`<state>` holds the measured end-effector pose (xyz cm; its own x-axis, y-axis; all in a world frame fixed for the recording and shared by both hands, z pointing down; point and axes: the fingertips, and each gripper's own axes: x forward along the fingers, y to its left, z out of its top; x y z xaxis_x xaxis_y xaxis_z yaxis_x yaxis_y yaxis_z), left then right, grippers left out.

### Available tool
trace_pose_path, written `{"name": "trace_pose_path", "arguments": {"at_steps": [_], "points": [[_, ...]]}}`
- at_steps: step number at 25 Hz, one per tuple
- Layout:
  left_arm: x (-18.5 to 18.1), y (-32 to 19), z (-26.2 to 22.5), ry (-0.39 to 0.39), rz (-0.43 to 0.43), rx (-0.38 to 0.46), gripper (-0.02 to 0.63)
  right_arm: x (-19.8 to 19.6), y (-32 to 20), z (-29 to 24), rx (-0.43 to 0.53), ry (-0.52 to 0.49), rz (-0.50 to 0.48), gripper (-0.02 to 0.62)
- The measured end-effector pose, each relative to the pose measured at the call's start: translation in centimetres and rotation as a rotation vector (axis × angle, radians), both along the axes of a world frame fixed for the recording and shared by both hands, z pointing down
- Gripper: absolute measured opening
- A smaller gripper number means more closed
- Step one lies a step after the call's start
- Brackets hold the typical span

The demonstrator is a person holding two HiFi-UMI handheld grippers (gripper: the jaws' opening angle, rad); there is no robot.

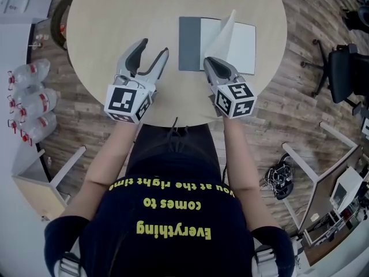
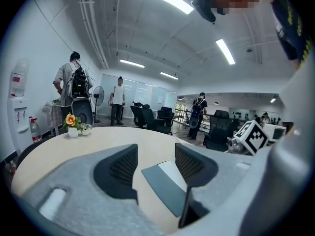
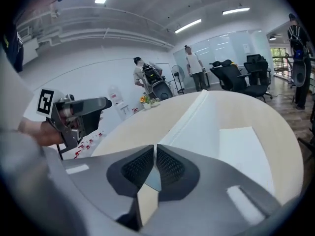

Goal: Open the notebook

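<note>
Step in hand: turning a leaf of the notebook [image 1: 189, 42] open. The notebook lies flat on the table [image 1: 132, 10], a bit right of the middle and in from the near edge. Grey half toward the left edge, white half toward the right.

Right hand-held gripper [image 1: 210, 63]: jaws pressed together, pinching the near corner of a light leaf [image 1: 223, 30]. The leaf stands up, curling over the white half. Cover or inner page, can't tell.

Left hand-held gripper [image 1: 154, 48]: jaws spread, nothing in them. It hovers over the table near the near edge, just left of the notebook, not touching it.

Next move, my read: carry the pinched leaf over toward the grey side and lay it flat, keeping the pinch light so the paper doesn't crease or tear. The left one could pin the grey half if the notebook slides.

Views:
- The head view gives the whole layout and both grippers.
- The right gripper view alone shows the pinch up close, with the thin corner caught between the pads [image 3: 140, 166].
- The left gripper view shows its gap bare, the notebook lying beyond it, and a flower pot [image 2: 72, 124] at the far edge, out of the head view.
</note>
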<state>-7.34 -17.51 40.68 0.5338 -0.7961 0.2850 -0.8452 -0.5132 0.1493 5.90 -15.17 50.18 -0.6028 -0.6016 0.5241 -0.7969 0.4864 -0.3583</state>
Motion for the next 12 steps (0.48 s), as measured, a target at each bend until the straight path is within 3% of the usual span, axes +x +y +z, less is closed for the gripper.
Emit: {"name": "trace_pose_path", "arguments": {"at_steps": [5,9,12], "points": [[-1.2,0.2,-0.1,0.0,-0.023,0.001,0.241,-4.0,1.7,4.1,-0.113,0.009,-0.109,0.032],[-2.0,0.3,-0.1,0.002,-0.035,0.003,0.241,-5.0,2.6,6.9,-0.203,0.031,-0.11,0.041],[-2.4,0.2,-0.2,0.004,-0.042,0.005,0.241,-5.4,2.9,7.4,-0.221,0.024,-0.125,0.106]]}}
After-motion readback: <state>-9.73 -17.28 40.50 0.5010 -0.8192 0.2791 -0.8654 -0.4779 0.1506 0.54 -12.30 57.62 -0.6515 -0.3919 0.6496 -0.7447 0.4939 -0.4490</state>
